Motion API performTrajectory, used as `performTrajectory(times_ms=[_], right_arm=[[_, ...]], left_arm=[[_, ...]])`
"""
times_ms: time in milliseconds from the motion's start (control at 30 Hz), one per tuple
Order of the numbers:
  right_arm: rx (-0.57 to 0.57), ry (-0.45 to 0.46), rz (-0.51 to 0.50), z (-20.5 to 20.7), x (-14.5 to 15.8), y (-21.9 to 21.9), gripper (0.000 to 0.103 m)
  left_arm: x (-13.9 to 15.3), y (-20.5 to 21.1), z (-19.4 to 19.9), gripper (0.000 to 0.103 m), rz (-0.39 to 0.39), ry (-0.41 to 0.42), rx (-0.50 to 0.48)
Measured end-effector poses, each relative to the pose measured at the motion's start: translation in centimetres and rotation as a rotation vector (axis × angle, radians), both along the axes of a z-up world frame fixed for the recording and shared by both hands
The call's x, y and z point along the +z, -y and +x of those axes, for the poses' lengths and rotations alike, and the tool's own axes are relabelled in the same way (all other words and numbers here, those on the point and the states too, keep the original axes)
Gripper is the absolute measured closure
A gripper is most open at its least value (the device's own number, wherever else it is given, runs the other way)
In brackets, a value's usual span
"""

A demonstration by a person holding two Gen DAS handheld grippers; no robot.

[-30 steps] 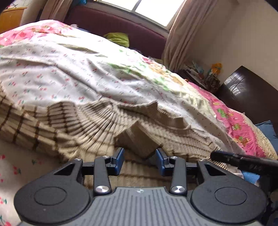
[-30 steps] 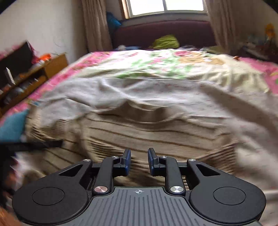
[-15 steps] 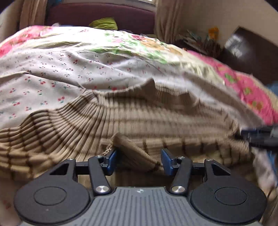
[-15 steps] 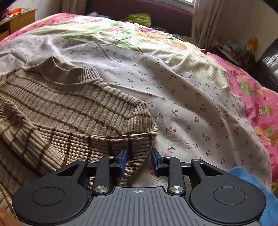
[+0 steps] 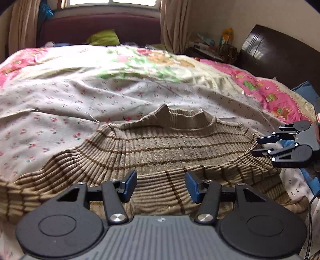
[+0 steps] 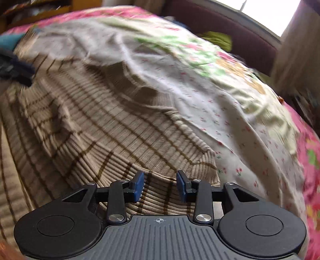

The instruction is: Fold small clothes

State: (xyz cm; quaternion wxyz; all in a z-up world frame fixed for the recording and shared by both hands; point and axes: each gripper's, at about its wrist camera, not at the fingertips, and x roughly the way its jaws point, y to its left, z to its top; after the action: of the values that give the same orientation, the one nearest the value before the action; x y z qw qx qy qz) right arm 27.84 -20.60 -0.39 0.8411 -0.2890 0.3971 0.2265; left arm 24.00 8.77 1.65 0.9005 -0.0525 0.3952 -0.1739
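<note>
On a bed (image 5: 60, 96) spread with a cherry-print sheet (image 5: 50, 112) and a pink floral quilt (image 5: 266, 90), a beige ribbed sweater (image 5: 160, 146) with thin brown stripes lies flat, its high collar pointing toward the far window (image 5: 112, 2) and one sleeve folded across the lower body. The left gripper (image 5: 161, 186) hovers low over that folded sleeve, its jaws standing well apart with only knit fabric showing beneath and between the blue pads (image 5: 130, 184), which press on nothing. The right gripper (image 6: 160, 185), seen in the left wrist view at the sweater's right shoulder edge, has its jaws opening; in its own blurred view the blue pads (image 6: 138, 186) stand clear on either side of a sleeve cuff that lies under them, not pinched. Behind the bed a dark maroon headboard (image 5: 100, 30) runs under the window, with a yellow-green cloth (image 5: 104, 38) on it, curtains (image 5: 174, 24) at either side, and a cluttered nightstand (image 5: 212, 48) beside a dark wooden panel (image 5: 280, 56) at right.
</note>
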Motion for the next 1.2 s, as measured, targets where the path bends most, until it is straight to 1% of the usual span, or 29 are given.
performTrajectory(times_ms=[67, 133, 200, 267, 300, 333, 433, 467, 567, 633, 667, 700, 733, 767, 800, 867, 1000, 1133, 1200], right_arm=[[0.053, -0.007, -0.036, 0.2, -0.5, -0.2, 0.068], [0.089, -0.021, -0.049, 0.5, -0.5, 0.0, 0.068], [0.115, -0.036, -0.059, 0.9, -0.4, 0.2, 0.067], [0.136, -0.062, -0.068, 1.4, -0.5, 0.4, 0.064], [0.145, -0.068, -0.074, 1.6, -0.6, 0.4, 0.062], [0.156, -0.075, -0.079, 1.8, -0.7, 0.3, 0.062], [0.203, -0.110, -0.117, 2.3, -1.3, -0.3, 0.062], [0.218, -0.127, -0.133, 2.5, -1.5, -0.5, 0.063], [0.227, -0.165, -0.153, 3.0, -1.5, -0.9, 0.069], [0.208, -0.183, -0.145, 3.0, -1.5, -1.1, 0.077], [0.197, -0.182, -0.142, 2.7, -1.6, -1.2, 0.083], [0.189, -0.170, -0.143, 2.4, -1.7, -1.4, 0.088], [0.176, -0.156, -0.138, 2.1, -1.7, -1.4, 0.090], [0.156, -0.143, -0.129, 1.9, -1.6, -1.4, 0.095], [0.134, -0.126, -0.117, 1.8, -1.4, -1.3, 0.099], [0.080, -0.096, -0.082, 1.9, -0.8, -0.9, 0.101], [-0.014, -0.020, -0.009, 2.4, 1.3, 0.0, 0.102], [-0.090, 0.061, 0.122, 3.2, 3.7, 0.5, 0.102], [-0.099, 0.079, 0.180, 3.5, 4.1, 0.0, 0.102]], left_arm=[[-1.3, 0.1, 1.6, 0.040, -0.009, -0.044, -0.016], [-2.5, 0.7, 2.5, 0.040, 0.030, -0.071, -0.050], [-3.0, 1.3, 2.5, 0.040, 0.080, -0.066, -0.094], [-2.8, 1.5, 2.3, 0.042, 0.112, -0.056, -0.131], [-2.6, 1.5, 2.3, 0.047, 0.125, -0.049, -0.140], [-2.4, 1.4, 2.3, 0.048, 0.134, -0.043, -0.148], [-2.0, 1.2, 2.9, 0.048, 0.171, -0.024, -0.176], [-2.0, 1.0, 3.2, 0.048, 0.174, -0.035, -0.188], [-2.6, 1.2, 4.2, 0.048, 0.181, -0.082, -0.230], [-2.8, 1.6, 4.0, 0.049, 0.208, -0.080, -0.251], [-2.7, 1.7, 3.8, 0.051, 0.216, -0.074, -0.254], [-2.6, 1.7, 3.7, 0.062, 0.216, -0.075, -0.254], [-2.5, 1.8, 3.6, 0.068, 0.219, -0.076, -0.254], [-2.4, 1.9, 3.5, 0.075, 0.230, -0.070, -0.252], [-2.3, 1.9, 3.3, 0.079, 0.241, -0.062, -0.250], [-2.1, 2.0, 3.1, 0.083, 0.262, -0.049, -0.250], [-1.0, 1.7, 3.3, 0.084, 0.276, -0.007, -0.222], [0.7, 0.4, 4.3, 0.084, 0.229, 0.041, -0.152], [1.0, -0.4, 4.7, 0.085, 0.214, 0.048, -0.116]])
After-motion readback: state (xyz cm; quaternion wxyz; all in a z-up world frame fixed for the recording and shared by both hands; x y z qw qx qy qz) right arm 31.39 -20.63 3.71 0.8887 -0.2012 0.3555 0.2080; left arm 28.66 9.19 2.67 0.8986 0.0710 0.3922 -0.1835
